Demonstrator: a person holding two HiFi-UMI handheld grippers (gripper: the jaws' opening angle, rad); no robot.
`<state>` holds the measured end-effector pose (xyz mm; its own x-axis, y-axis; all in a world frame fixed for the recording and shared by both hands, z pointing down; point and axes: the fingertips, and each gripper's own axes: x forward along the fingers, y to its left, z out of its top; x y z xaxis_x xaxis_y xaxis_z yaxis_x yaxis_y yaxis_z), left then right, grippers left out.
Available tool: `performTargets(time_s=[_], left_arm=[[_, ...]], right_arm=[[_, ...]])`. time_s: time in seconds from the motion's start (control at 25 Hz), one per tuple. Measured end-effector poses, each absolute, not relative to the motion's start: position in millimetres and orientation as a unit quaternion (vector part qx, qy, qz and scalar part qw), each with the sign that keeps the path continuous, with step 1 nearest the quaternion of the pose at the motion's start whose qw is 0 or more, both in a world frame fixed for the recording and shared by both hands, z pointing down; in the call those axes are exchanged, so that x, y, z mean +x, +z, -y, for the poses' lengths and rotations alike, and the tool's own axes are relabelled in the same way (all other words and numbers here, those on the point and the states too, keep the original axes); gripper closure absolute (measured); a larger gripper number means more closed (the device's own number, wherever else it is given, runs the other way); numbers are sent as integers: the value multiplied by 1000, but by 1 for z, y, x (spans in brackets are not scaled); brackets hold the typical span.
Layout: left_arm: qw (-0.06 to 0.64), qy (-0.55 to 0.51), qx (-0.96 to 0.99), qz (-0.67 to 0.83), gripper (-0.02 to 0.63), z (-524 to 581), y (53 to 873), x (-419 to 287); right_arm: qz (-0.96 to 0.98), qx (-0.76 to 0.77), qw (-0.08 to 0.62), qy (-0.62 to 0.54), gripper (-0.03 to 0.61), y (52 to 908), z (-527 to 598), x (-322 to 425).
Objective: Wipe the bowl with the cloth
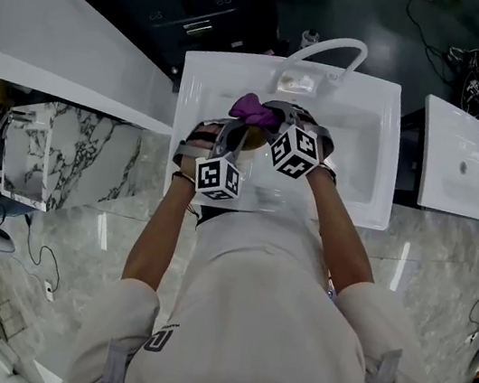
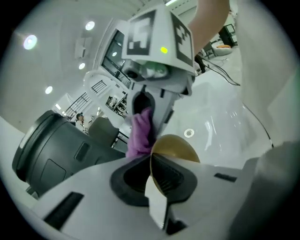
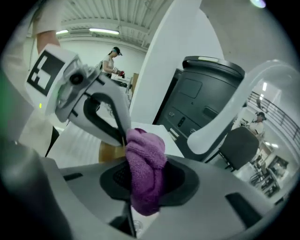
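Note:
Over the white sink (image 1: 371,145), my left gripper (image 1: 230,143) is shut on the rim of a small golden-brown bowl (image 2: 176,149), held on edge; the bowl's rim (image 1: 251,138) just shows in the head view. My right gripper (image 1: 275,119) is shut on a bunched purple cloth (image 3: 146,168), which shows as a purple wad (image 1: 254,109) above the bowl. In the left gripper view the cloth (image 2: 140,133) hangs from the right gripper's jaws right against the bowl. In the right gripper view a slice of the bowl (image 3: 111,152) sits behind the cloth.
A curved white faucet (image 1: 330,51) stands at the sink's back edge, with a drain hole (image 2: 189,133) in the basin floor. A white counter (image 1: 54,43) runs at the left, a second basin (image 1: 465,162) at the right. Marble floor (image 1: 428,265) and cables surround me.

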<state>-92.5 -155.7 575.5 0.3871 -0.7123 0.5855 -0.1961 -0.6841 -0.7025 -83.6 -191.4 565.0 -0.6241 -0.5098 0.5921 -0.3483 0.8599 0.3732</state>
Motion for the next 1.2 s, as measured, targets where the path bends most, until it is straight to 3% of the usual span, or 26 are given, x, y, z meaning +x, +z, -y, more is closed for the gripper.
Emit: performTargets(time_s=[0.24,0.4,0.68,0.88,1.2], left_arm=[[322,-457,-770,-309,595,165,554,-103],[300,-426,-786,-334,595,172,537,-113],[62,-278,-852,-439,595,192,529,-145],[-71,-182,-860,-471,594,201,534,-160],[-393,37,-756,-521,594,209,571,-190]], right_arm=[[894,187,387,-128,488,579,187,-73],[893,171,391,-145,488,583,184,-73],[911,196,345,-111,488,571,186,-73],[926,198,310,-81,488,565,181,-75],[962,176,203,41,488,563,159,-85]])
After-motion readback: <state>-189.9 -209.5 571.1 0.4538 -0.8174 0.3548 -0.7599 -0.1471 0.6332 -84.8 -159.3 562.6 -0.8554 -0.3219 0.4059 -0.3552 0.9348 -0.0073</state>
